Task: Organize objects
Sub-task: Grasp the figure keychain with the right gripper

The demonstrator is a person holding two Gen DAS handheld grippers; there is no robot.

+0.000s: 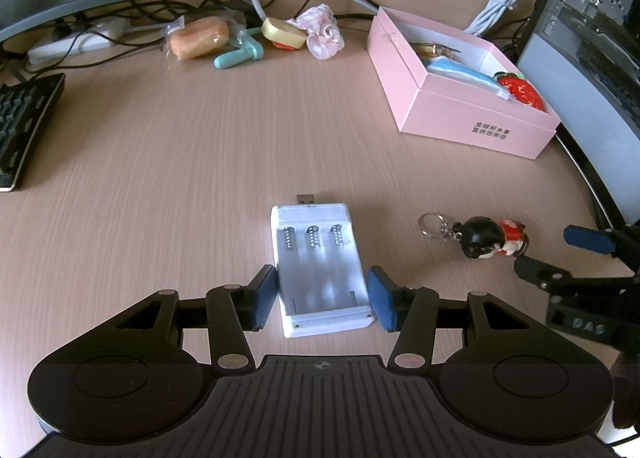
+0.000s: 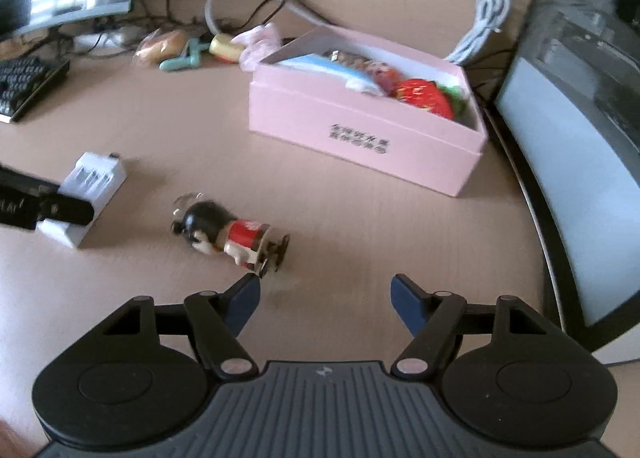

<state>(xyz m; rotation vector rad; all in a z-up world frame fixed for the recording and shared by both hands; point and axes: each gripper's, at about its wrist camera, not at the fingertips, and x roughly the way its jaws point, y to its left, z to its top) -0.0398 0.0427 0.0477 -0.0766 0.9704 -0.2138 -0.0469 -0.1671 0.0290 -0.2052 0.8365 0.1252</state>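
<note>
Left tool (image 1: pixel 322 296) pads against charger (image 1: pixel 320 266) sides.

1. One pink box (image 1: pixel 472 114) stands on the surface (image 1: pixel 160 162).
2. One white battery charger (image 1: pixel 320 270) with three spring slots lies near the box.
3. One doll keychain (image 1: pixel 490 238) lies between charger and box side.
4. One red strawberry (image 1: pixel 520 88) sits inside the box.
5. One keyboard (image 1: pixel 24 126) lies well apart from the box.
6. Two hand-held grippers: left (image 1: pixel 322 296), right (image 2: pixel 326 300).
</note>
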